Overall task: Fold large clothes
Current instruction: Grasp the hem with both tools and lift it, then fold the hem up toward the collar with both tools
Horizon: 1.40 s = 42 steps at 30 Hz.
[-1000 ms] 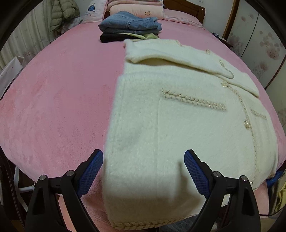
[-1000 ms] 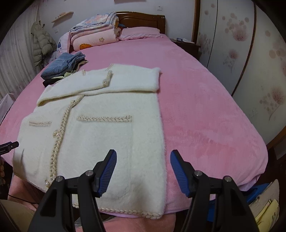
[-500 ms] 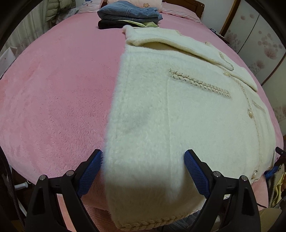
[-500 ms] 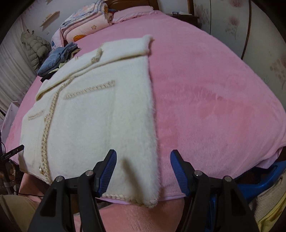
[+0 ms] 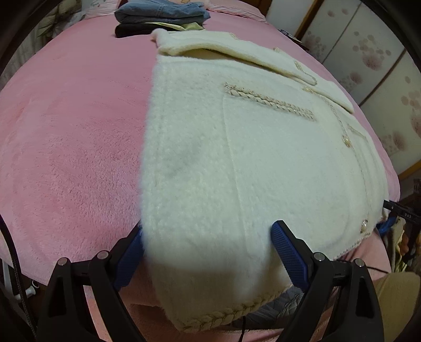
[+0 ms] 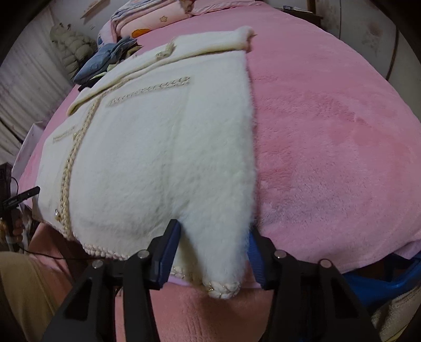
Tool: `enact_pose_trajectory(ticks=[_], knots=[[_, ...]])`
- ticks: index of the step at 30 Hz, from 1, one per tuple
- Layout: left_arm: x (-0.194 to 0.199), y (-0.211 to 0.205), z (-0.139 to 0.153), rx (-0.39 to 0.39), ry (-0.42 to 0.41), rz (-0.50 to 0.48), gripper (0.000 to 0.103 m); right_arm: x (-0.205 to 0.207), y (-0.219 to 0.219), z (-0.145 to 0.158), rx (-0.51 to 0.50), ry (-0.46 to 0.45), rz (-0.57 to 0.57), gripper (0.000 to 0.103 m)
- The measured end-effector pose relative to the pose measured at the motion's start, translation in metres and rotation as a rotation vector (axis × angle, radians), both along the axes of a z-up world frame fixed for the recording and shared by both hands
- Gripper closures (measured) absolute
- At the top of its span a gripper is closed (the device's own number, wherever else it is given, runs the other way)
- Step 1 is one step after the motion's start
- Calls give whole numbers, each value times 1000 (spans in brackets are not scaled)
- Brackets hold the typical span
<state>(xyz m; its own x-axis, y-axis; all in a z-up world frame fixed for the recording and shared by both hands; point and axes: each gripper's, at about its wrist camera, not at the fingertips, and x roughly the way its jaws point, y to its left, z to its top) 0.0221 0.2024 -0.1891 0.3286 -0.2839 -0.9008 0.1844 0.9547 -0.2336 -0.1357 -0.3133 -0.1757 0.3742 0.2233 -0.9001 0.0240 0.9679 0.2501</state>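
Note:
A cream fuzzy jacket (image 5: 236, 157) with braided trim lies flat on the pink bed, sleeves folded across its top. It also shows in the right wrist view (image 6: 158, 147). My left gripper (image 5: 210, 252) is open, its blue fingers astride the jacket's near left hem corner. My right gripper (image 6: 213, 250) is open, its fingers astride the near right hem corner, which hangs over the bed edge.
The pink plush bed cover (image 5: 65, 131) spreads all around the jacket (image 6: 329, 131). A stack of folded jeans and dark clothes (image 5: 160, 15) sits at the far side. Folded blankets (image 6: 147, 21) lie near the headboard. Wardrobe doors (image 5: 368, 52) stand to the right.
Both grippers have moved forward and down onto the jacket's near hem corners. The cloth now lies between each pair of open fingers.

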Motion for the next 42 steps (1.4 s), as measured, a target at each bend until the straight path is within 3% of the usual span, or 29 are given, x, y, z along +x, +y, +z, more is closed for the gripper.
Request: enact_pose_trajectory(ticks=[8, 9, 11, 12, 13, 15, 18, 21, 26, 31, 34, 38, 42], knots=[[-5, 0, -11, 5, 9, -30, 12, 4, 0, -14, 28, 16, -1, 53], [-6, -2, -11, 13, 3, -36, 20, 5, 2, -15, 19, 16, 1, 53], [-8, -11, -8, 22, -20, -72, 46, 5, 6, -14, 0, 16, 14, 59], [-9, -17, -6, 16, -31, -101, 70, 4, 8, -12, 5, 18, 27, 75], [-11, -21, -3, 24, -38, -117, 85, 4, 12, -10, 14, 21, 46, 83], [-10, -30, 3, 69, -48, -122, 89, 3, 22, -2, -27, 14, 75, 90], [-7, -37, 15, 77, -53, -108, 91, 2, 29, 12, -40, -20, 100, 92], [-2, -31, 42, -26, -64, -48, 92, 2, 23, 35, 14, -71, 86, 92], [16, -20, 98, -191, -158, 39, 92, 13, 11, 95, 123, -223, 61, 92], [70, -21, 154, -267, -259, 105, 92, 59, 9, 158, 222, -377, 61, 92], [109, -23, 170, -276, -295, 153, 92, 97, 1, 180, 271, -434, 18, 92], [185, -16, 165, -306, -273, 262, 92, 161, -21, 189, 308, -466, -91, 92], [262, -23, 127, -278, -224, 342, 91, 230, -40, 168, 313, -435, -207, 92]])
